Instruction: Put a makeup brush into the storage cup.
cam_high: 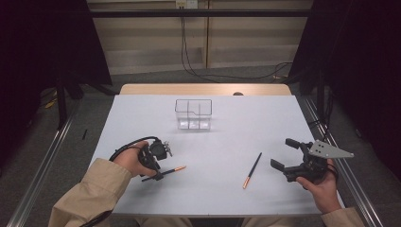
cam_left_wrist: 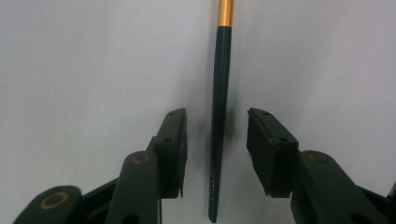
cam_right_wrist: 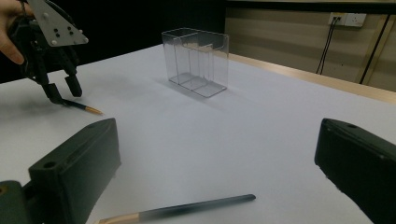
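1. My left gripper (cam_high: 161, 163) hung over the near-left part of the table (cam_high: 227, 142), pointing down at the left brush (cam_high: 165, 171), whose dark handle lay between my two jaws.
2. In the left gripper view that brush (cam_left_wrist: 219, 116) ran from six o'clock to twelve o'clock, its gold ferrule at twelve, so its long axis lay across the line along which my jaws close. That was the relation the grasp turned on.
3. The jaws stood partly drawn in but not clamped: bare table showed on both sides of the handle, and neither pad touched it.
4. My right gripper (cam_high: 293, 163) rested unclenched at the near-right, holding nothing, jaws spread wide.
5. The second brush (cam_high: 252, 170) lay at about nine o'clock from my right gripper, clearly nearer to that hand.
6. The clear divided box (cam_high: 193, 113) stood at twelve o'clock, far from both, upright and empty as far as I could tell.
7. I judged that closing straight in would catch the left brush.
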`<state>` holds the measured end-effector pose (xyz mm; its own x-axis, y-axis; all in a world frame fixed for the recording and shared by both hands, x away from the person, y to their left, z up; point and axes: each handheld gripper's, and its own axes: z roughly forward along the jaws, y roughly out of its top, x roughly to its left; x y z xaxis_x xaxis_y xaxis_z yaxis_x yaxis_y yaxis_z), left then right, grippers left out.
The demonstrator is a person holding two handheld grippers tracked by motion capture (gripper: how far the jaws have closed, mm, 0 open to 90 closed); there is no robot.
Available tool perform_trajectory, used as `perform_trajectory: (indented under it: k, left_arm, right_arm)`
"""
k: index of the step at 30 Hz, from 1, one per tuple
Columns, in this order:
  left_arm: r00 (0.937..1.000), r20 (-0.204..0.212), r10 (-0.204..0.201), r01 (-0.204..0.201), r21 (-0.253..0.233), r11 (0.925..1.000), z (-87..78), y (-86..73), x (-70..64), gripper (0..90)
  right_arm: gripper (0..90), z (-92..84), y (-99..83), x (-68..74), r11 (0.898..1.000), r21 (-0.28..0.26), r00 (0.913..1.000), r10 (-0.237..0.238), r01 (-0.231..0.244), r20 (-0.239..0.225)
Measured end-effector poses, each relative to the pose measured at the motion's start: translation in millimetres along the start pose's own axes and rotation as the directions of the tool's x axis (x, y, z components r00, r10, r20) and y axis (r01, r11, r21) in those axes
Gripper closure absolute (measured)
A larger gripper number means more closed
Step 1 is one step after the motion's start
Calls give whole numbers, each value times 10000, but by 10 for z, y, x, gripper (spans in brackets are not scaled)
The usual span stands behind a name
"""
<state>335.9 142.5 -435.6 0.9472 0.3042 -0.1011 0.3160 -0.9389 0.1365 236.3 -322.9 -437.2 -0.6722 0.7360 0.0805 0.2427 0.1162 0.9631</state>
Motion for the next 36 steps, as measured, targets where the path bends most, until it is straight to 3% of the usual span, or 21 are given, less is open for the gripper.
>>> perform_trajectory:
  k: [15, 36]
  left_arm:
    - [9997, 122, 227, -222, -345, 9992, 4, 97, 2, 627]
    - [9982, 559, -201, 216, -280, 9994, 68, 255, 21, 729]
  right_arm:
    - [0, 3, -3, 0, 10000, 38, 10000, 6, -6, -19]
    - [0, -1, -7, -6, 10000, 80, 10000, -13, 13, -51]
